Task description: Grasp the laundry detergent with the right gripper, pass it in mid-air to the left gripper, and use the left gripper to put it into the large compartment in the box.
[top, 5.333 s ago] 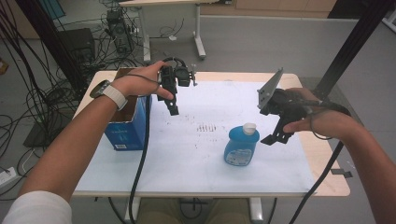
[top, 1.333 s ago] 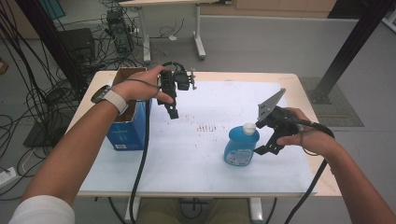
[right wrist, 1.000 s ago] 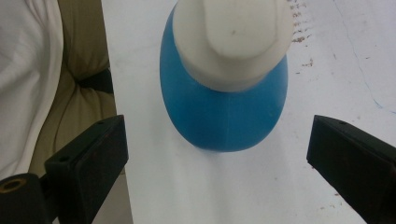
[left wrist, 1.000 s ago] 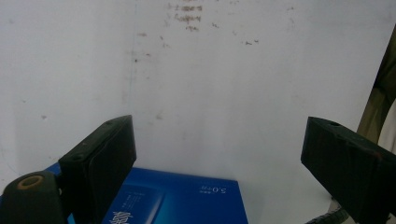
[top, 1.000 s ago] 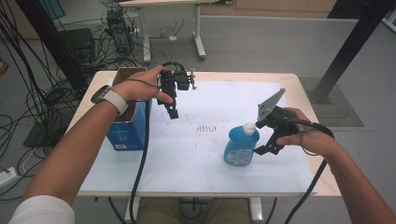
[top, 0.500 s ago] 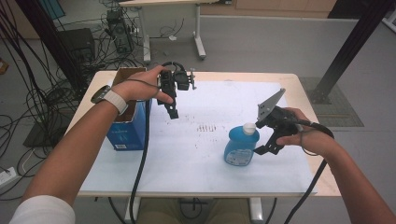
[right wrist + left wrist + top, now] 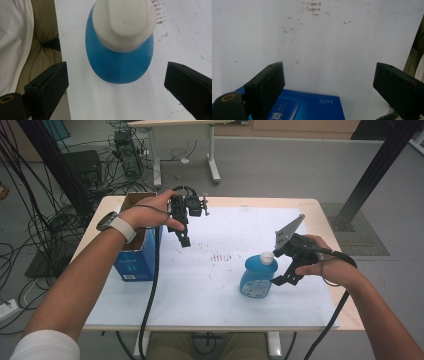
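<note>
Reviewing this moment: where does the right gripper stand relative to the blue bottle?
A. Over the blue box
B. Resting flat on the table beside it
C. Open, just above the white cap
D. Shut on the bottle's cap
C: the right gripper has its jaws wide apart, with the blue bottle and its white cap just below, untouched.

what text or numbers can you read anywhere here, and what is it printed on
"5.0" plus a blurred character: on the blue box, seen upside down in the left gripper view.
Larger pale characters on the same box face: too blurred to read.
White label on the box in the high view: too small to read.
Blue bottle: no legible text.
</note>
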